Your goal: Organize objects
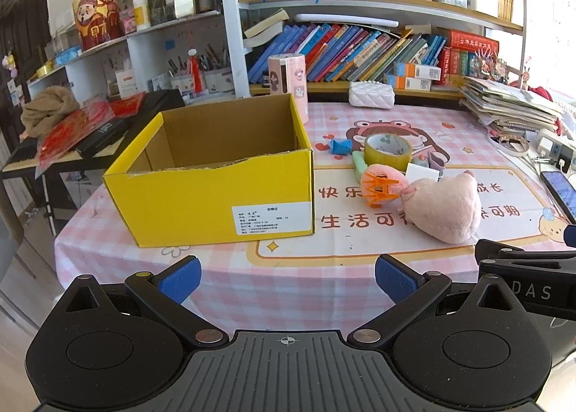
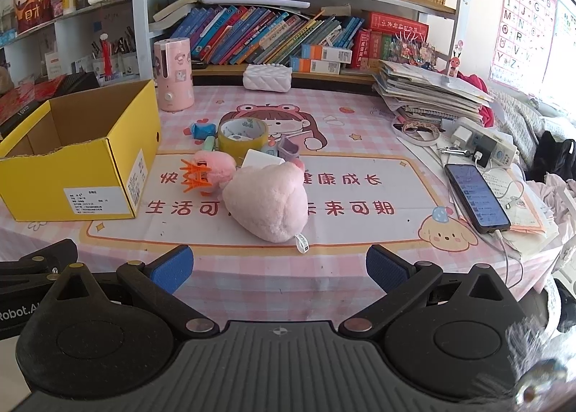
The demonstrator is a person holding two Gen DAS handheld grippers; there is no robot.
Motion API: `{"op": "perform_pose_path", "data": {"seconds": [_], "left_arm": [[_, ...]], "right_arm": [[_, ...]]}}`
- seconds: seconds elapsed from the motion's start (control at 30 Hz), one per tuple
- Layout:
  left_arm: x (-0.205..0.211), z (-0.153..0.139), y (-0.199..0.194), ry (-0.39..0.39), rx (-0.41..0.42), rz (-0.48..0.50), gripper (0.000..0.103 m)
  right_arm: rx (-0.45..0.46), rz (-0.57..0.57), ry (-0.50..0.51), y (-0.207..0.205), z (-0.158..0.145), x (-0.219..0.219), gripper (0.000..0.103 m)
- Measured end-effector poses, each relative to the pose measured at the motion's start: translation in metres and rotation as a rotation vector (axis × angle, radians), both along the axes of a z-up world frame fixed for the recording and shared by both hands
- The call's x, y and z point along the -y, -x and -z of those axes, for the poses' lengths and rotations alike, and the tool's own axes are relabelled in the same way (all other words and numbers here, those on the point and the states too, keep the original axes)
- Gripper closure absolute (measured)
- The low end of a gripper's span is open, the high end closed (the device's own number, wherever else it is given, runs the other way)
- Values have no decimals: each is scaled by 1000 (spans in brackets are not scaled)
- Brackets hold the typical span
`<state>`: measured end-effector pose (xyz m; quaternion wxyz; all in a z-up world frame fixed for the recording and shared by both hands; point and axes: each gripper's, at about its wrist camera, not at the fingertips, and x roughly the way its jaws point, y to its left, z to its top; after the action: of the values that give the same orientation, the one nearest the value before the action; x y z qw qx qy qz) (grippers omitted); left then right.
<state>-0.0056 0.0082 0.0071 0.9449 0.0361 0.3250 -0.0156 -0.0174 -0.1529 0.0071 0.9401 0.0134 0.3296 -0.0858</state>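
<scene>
An empty yellow cardboard box (image 1: 216, 192) (image 2: 75, 174) stands open on the left of the pink table mat. To its right lies a cluster: a pink plush toy (image 1: 444, 208) (image 2: 268, 201), an orange hair claw (image 1: 379, 190) (image 2: 194, 176), a roll of yellowish tape (image 1: 388, 151) (image 2: 244, 136), a blue wrapped piece (image 1: 340, 146) (image 2: 205, 130), a white card (image 1: 422, 173) and a small purple cup (image 2: 288, 148). My left gripper (image 1: 287, 280) hovers open at the near table edge in front of the box. My right gripper (image 2: 280, 269) is open too, just short of the plush toy.
A pink humidifier (image 2: 173, 73) and a white quilted case (image 2: 267, 77) stand at the back by the bookshelves. A stack of papers (image 2: 428, 88), a power strip (image 2: 482, 145) and a phone on a cable (image 2: 477, 197) crowd the right side. A keyboard with red packets (image 1: 82, 134) sits left of the table.
</scene>
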Motion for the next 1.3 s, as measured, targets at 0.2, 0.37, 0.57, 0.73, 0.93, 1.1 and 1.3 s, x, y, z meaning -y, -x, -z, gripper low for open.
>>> {"op": "perform_pose_path", "data": {"seconds": [0.2,0.37,0.57,0.73,0.93,1.1,1.3], "left_arm": [[0,1,-1,3,-12,-5,0],[2,2,0,-6,-16,-5,0],[1,1,-2,1,-19,-27,0],[2,0,-8,9,-18,-55,0],[4,-2,-22,10,-23,-122,0],[9,1,-36,6,-40,-176,0],[17,5,-50,4,-54,-241,0]], "right_arm": [[-2,-5,-2,0,2,-1,0],[-9,-7,-11,-1,4,0,0],[-16,-19,-19,-4,5,2,0],[-18,-38,-24,-13,5,7,0],[-37,-69,-44,-37,7,15,0],[-54,-101,-47,-59,10,26,0],[-101,-143,-44,-92,18,39,0]]}}
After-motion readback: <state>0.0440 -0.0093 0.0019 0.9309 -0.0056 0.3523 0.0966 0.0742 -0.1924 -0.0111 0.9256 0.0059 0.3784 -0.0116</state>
